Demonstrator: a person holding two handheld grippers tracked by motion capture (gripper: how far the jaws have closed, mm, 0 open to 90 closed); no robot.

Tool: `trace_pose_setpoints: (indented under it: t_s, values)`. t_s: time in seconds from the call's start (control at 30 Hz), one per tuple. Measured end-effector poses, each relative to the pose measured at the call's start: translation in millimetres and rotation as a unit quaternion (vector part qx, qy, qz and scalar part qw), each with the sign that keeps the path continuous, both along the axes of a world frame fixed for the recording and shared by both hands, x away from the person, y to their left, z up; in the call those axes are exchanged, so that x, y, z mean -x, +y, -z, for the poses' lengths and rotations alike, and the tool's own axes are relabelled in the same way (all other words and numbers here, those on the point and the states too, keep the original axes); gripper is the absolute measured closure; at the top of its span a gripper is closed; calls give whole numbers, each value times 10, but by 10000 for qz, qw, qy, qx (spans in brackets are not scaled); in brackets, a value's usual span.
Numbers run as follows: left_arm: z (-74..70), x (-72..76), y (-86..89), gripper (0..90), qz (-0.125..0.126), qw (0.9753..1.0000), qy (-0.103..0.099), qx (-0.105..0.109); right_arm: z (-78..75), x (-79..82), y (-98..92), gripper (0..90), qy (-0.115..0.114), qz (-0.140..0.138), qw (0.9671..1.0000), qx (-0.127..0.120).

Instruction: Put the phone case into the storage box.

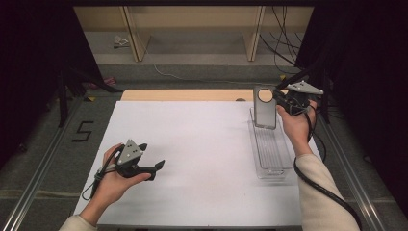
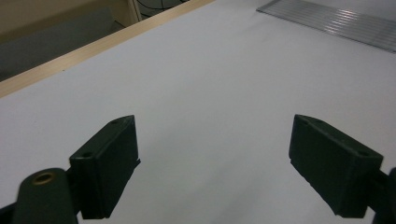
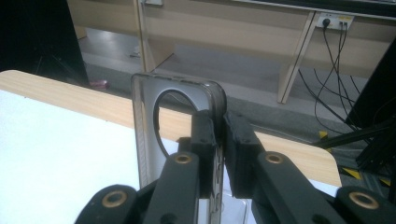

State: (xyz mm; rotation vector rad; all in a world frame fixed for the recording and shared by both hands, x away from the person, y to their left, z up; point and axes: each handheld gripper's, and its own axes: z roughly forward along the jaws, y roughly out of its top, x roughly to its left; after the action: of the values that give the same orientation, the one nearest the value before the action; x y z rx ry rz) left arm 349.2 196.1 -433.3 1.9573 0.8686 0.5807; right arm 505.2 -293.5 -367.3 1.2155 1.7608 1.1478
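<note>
A grey translucent phone case (image 1: 264, 108) with a round camera hole stands upright over the far end of a clear plastic tray (image 1: 274, 156) at the table's right side. My right gripper (image 1: 279, 102) is shut on the case's right edge; in the right gripper view the case (image 3: 149, 121) sits pinched between the jaws of the right gripper (image 3: 219, 140). My left gripper (image 1: 156, 168) rests low at the front left of the white table cover, open, with nothing between its pads (image 2: 114, 161).
The white cover (image 1: 192, 159) spreads over most of the wooden table (image 1: 183, 95). Metal rails run along both table sides. Beyond the far edge lie floor, wooden shelving legs and cables. The tray's ribbed edge (image 2: 336, 21) shows ahead of the left gripper.
</note>
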Motion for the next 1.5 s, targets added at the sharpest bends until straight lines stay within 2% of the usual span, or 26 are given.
trace_pose_setpoints:
  t_s: [1.0, 1.5]
  values:
    - [3, -3, 4, 153, -6, 10000, -2, 8, 125, -48, 2, 830, 145, -51, 9998, 149]
    - [-2, 0, 3, 153, -2, 10000, -9, 7, 158, -63, 14, 830, 200, -128, 9996, 137]
